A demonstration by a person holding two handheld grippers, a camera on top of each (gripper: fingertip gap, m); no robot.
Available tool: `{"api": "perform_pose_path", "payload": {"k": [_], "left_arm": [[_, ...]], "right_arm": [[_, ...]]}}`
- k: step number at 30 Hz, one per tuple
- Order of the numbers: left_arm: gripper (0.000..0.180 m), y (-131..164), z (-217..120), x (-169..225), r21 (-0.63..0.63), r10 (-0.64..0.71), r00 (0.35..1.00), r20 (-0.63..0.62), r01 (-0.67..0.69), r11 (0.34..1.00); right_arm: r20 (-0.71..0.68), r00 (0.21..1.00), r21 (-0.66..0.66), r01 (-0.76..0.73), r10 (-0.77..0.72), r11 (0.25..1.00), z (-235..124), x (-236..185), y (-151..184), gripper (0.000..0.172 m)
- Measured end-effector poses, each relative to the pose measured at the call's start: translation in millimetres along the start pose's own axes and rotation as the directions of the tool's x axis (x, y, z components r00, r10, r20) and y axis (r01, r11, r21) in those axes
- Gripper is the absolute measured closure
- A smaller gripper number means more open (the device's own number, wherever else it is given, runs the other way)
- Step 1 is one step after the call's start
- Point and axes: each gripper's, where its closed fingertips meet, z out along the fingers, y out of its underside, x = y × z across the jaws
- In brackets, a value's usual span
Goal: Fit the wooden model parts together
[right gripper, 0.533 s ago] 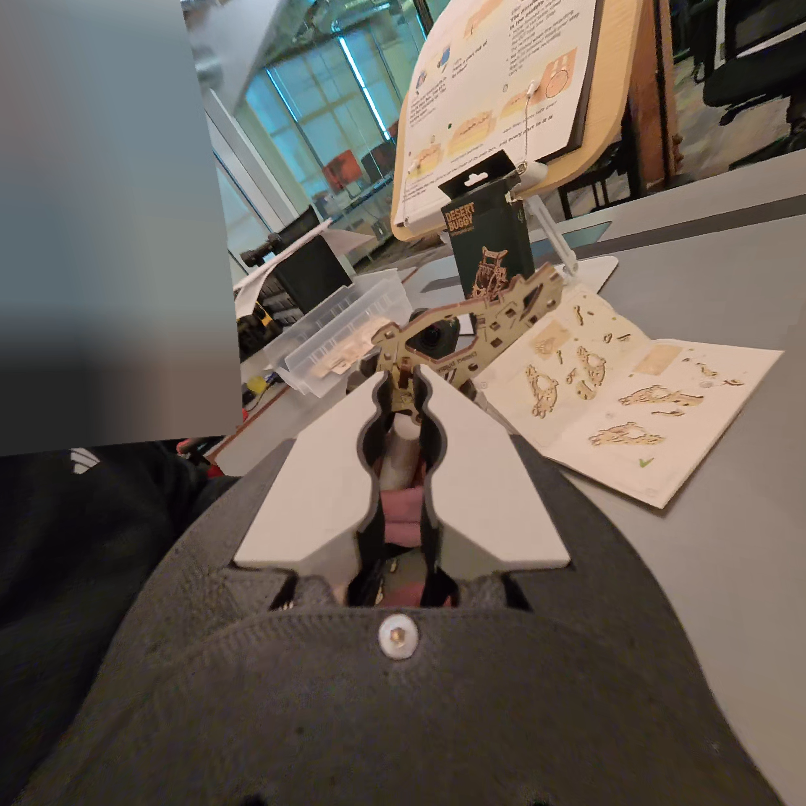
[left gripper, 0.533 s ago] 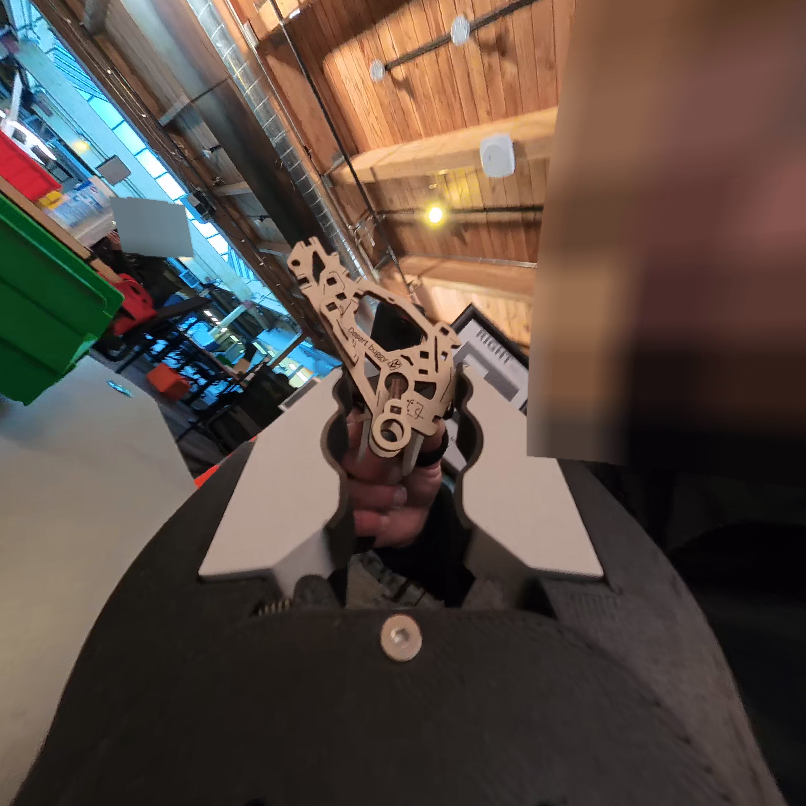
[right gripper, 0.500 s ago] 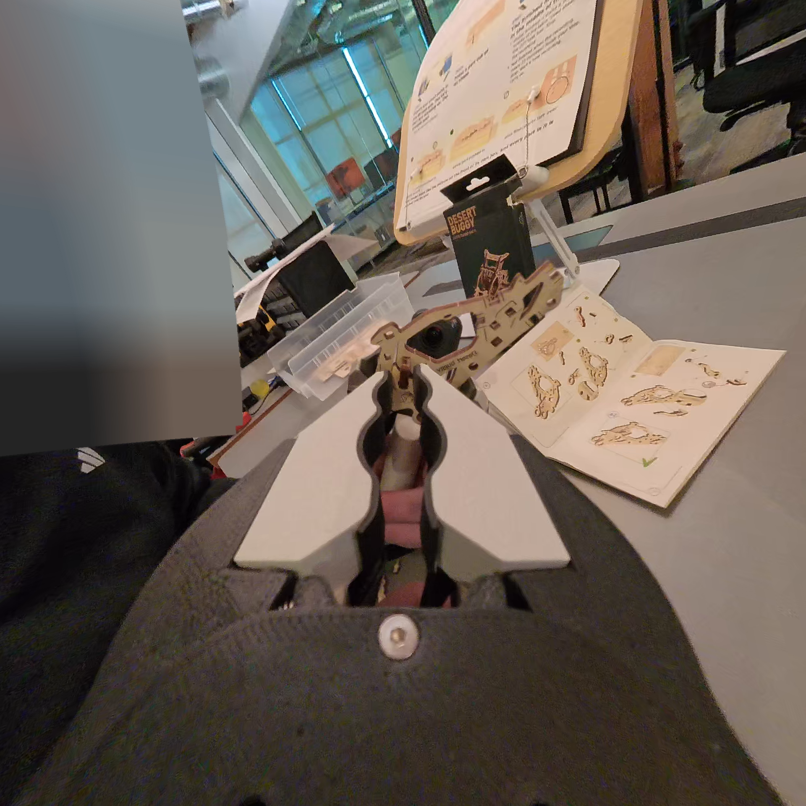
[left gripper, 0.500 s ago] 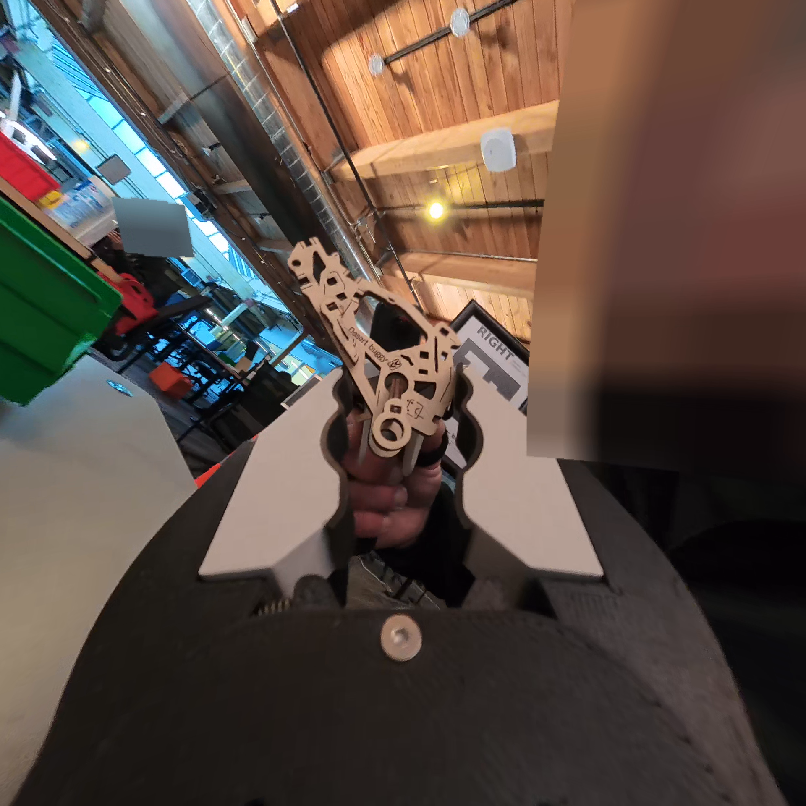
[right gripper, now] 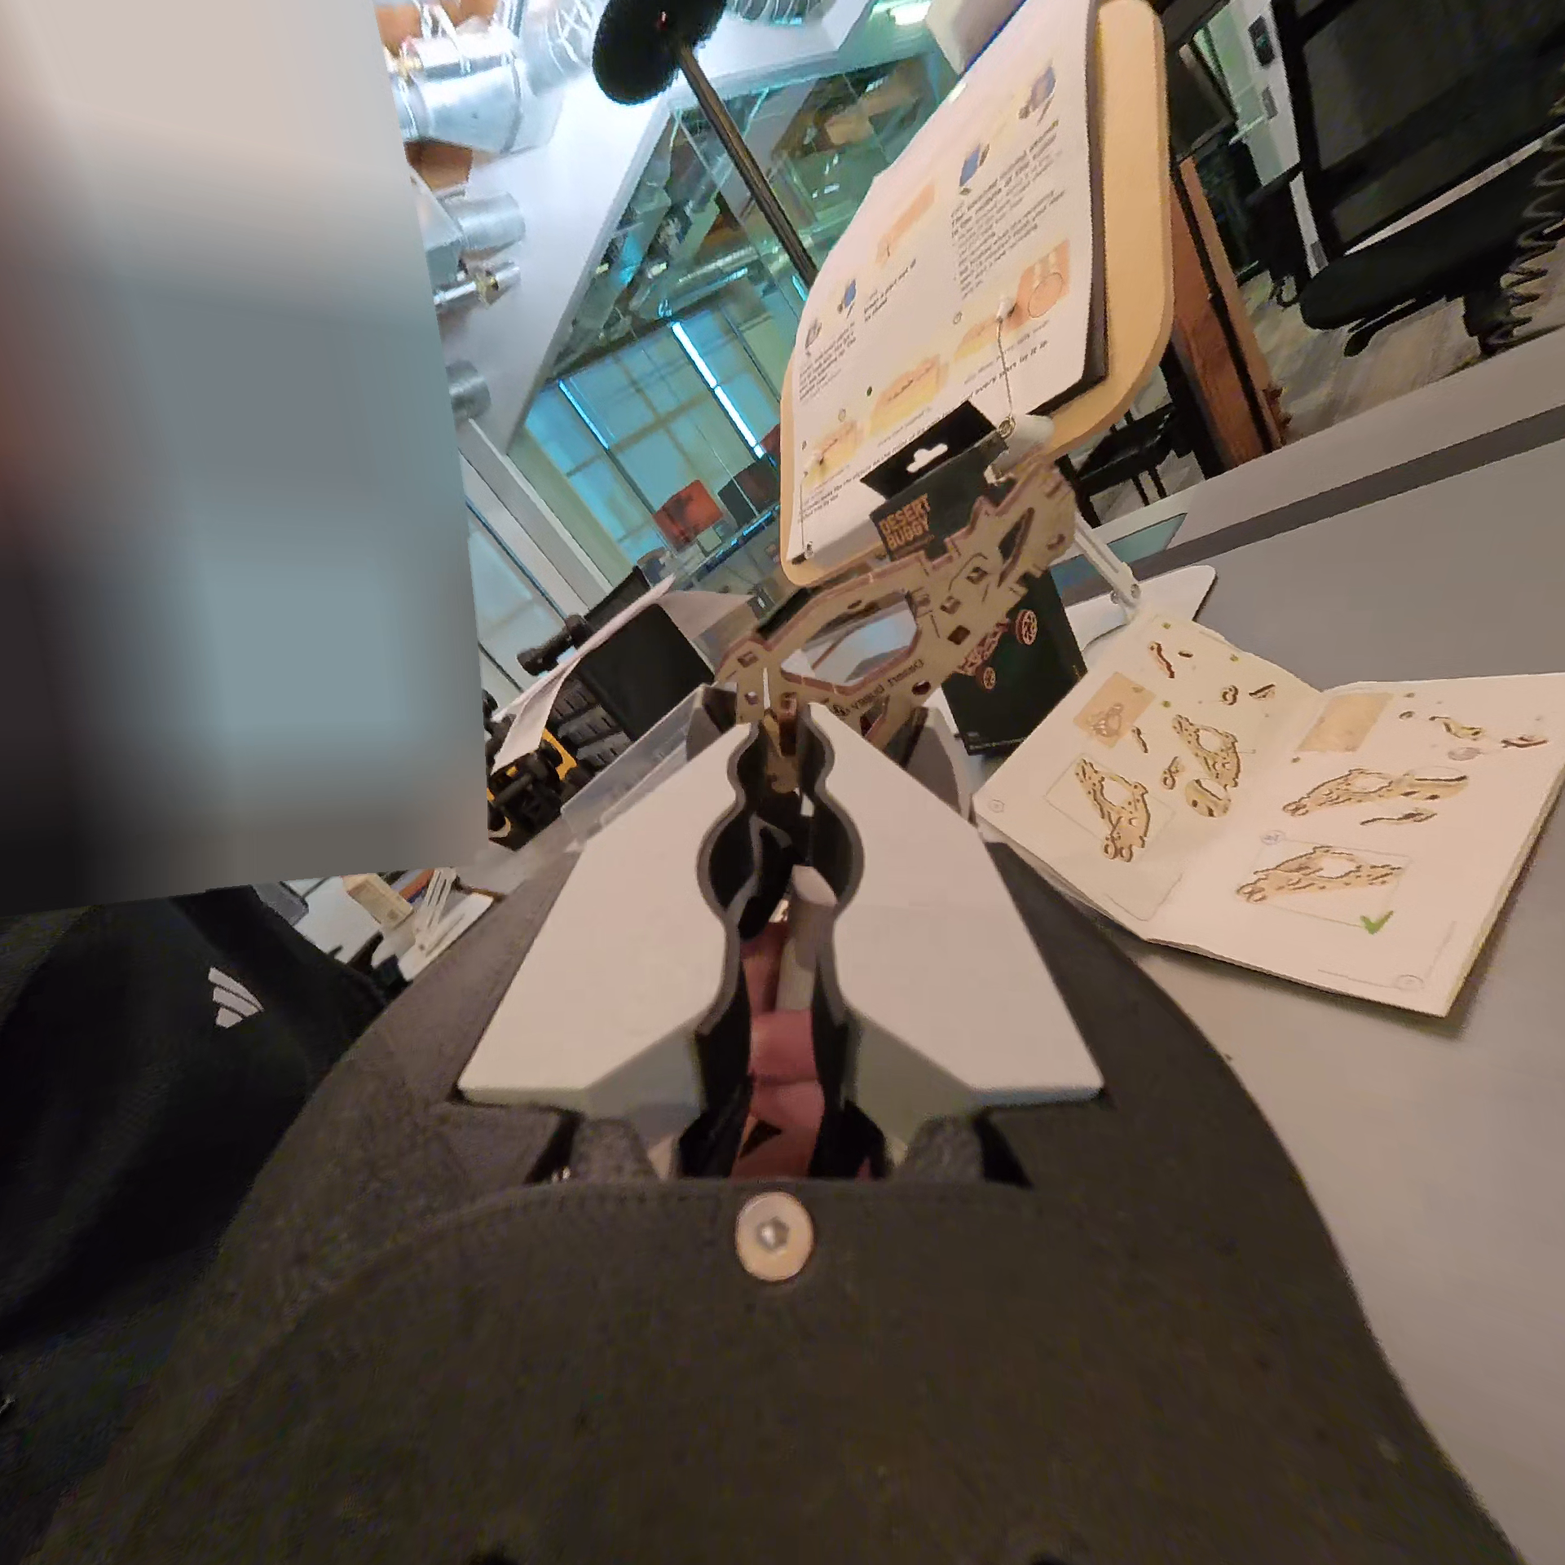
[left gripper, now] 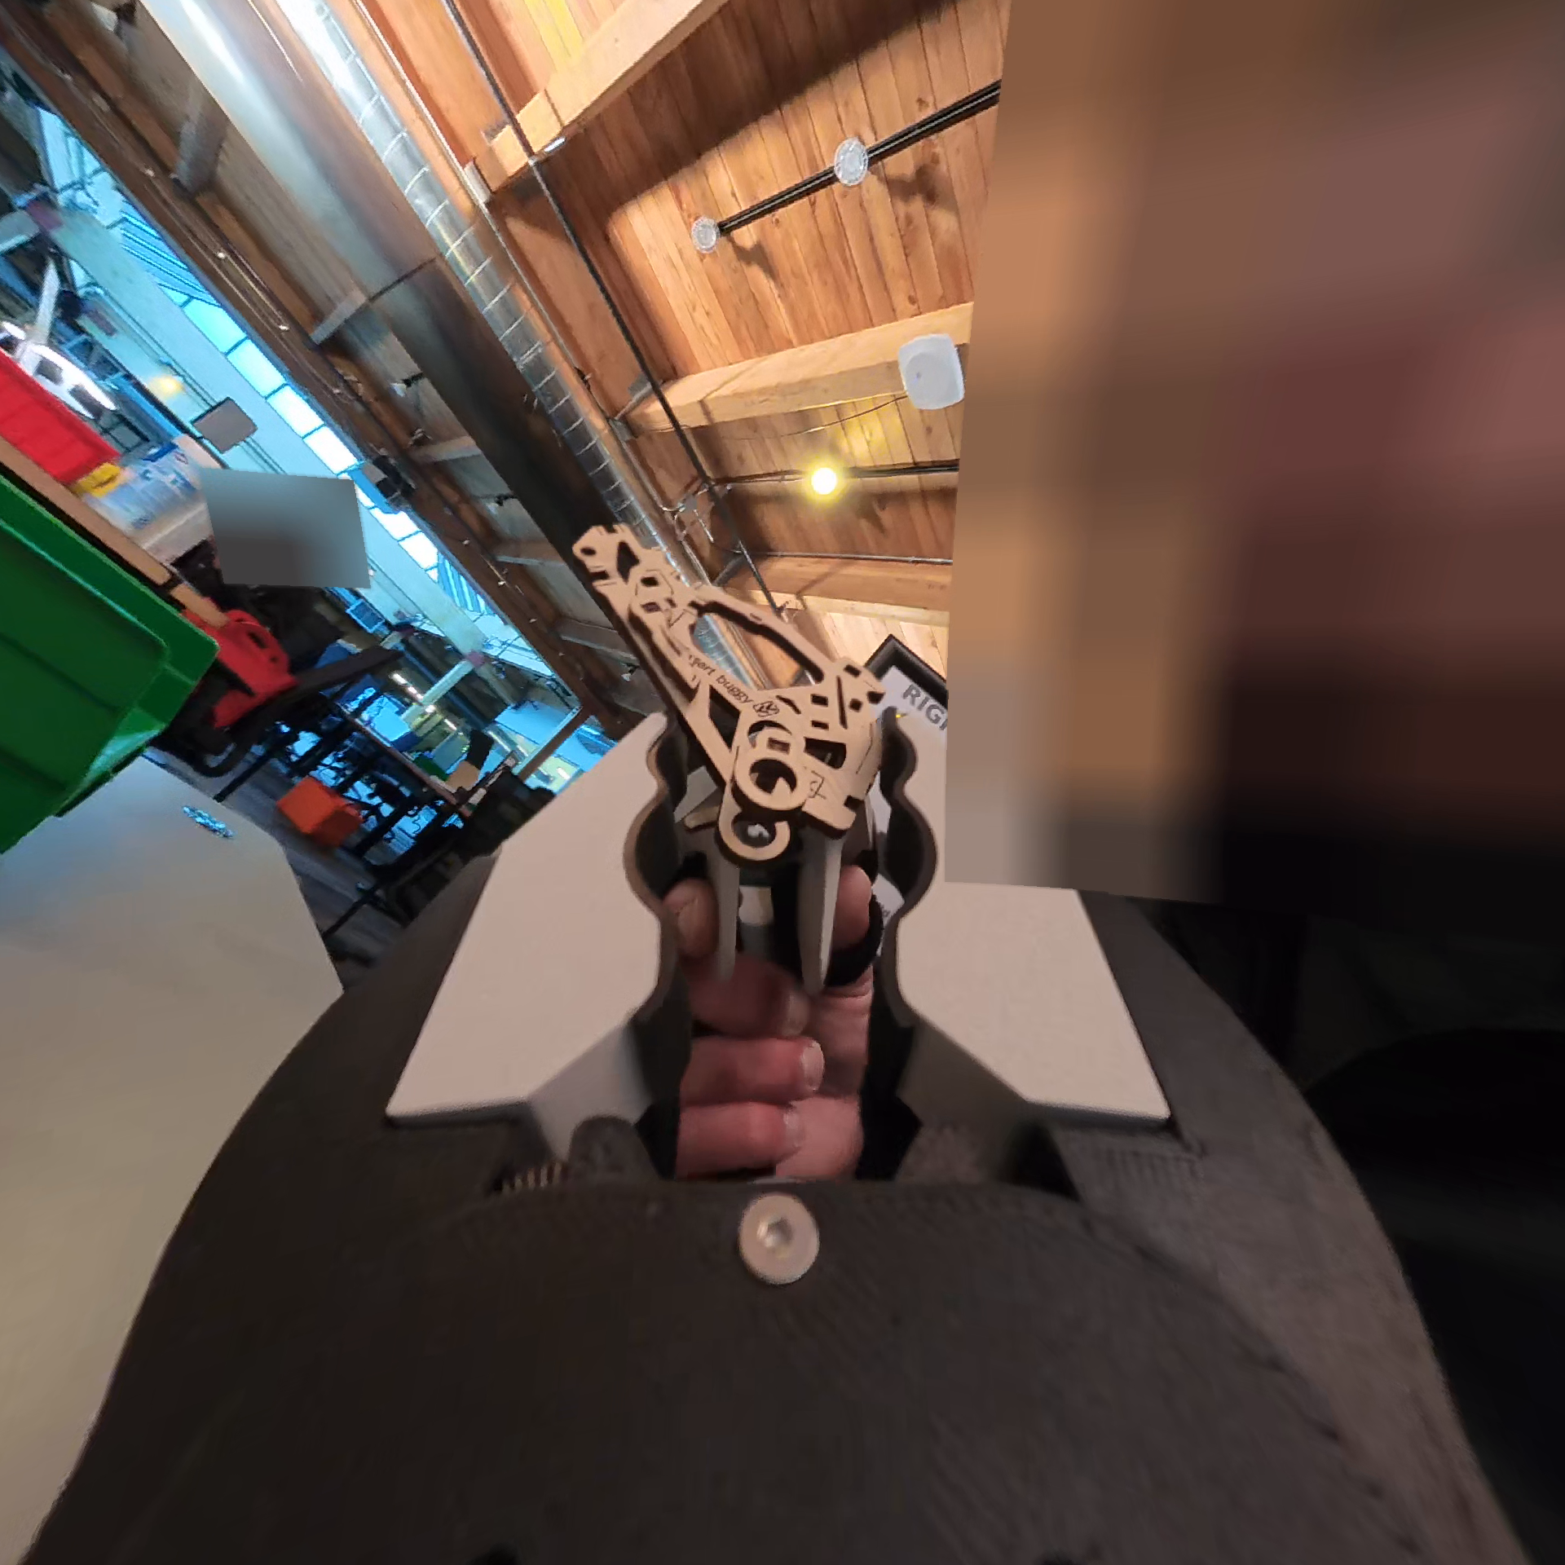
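Frame piece (left gripper: 745, 720), long axis slanting up-left, clamped in your left gripper (left gripper: 775, 754); right gripper (right gripper: 783, 745) pinches a small wooden part (right gripper: 783, 732) at its lower end.

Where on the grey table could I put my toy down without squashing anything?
Bare grey table lies right of the right tongs, in front of the open instruction booklet. Behind the booklet it is crowded: black model box, instruction stand, clear plastic tray.
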Motion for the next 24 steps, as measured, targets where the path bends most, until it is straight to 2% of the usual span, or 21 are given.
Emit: {"api": "perform_pose_path", "payload": {"k": [1, 5, 8, 9, 10, 14, 17, 18, 19, 24], "left_arm": [[0.137, 0, 0, 0, -0.002, -0.001, 1.000, 0.000, 0.001, 1.000], [0.135, 1, -2, -5, -0.046, 0.004, 1.000, 0.031, -0.003, 0.999], [0.125, -11, -9, -11, -0.044, 0.092, 0.990, 0.106, -0.087, 0.995], [0.122, -9, -10, -15, -0.085, 0.118, 0.983, 0.139, -0.107, 0.991], [0.116, -3, -10, -17, -0.142, 0.138, 0.978, 0.154, -0.116, 0.983], [0.104, 16, -2, -17, -0.238, 0.129, 0.983, 0.130, -0.095, 0.967], [0.111, 34, 0, -17, -0.352, 0.191, 0.974, 0.119, -0.139, 0.926], [0.112, 33, 0, -16, -0.346, 0.188, 0.976, 0.113, -0.139, 0.928], [0.122, 27, -1, -15, -0.314, 0.178, 0.978, 0.110, -0.136, 0.940], [0.124, 23, -1, -10, -0.297, 0.187, 0.979, 0.078, -0.157, 0.942]], "right_arm": [[0.003, 1.000, -0.017, 0.004, -0.004, 1.000, 0, 1, 0, 0.168], [0.004, 0.999, -0.124, 0.041, -0.041, 0.991, -3, 4, -1, 0.168], [-0.002, 0.996, -0.229, 0.086, -0.089, 0.970, -9, 7, -3, 0.168], [-0.010, 0.994, -0.265, 0.106, -0.113, 0.958, -11, 9, -4, 0.167], [-0.014, 0.988, -0.319, 0.139, -0.151, 0.938, -14, 10, -1, 0.167], [0.012, 0.954, -0.514, 0.263, -0.299, 0.817, -19, 11, 16, 0.167], [0.049, 0.936, -0.564, 0.313, -0.348, 0.764, -18, 6, 22, 0.167], [0.053, 0.931, -0.570, 0.325, -0.362, 0.755, -17, 6, 23, 0.167], [0.053, 0.929, -0.570, 0.329, -0.366, 0.753, -17, 6, 22, 0.167], [0.057, 0.928, -0.540, 0.338, -0.367, 0.771, -14, 2, 21, 0.168]]}}
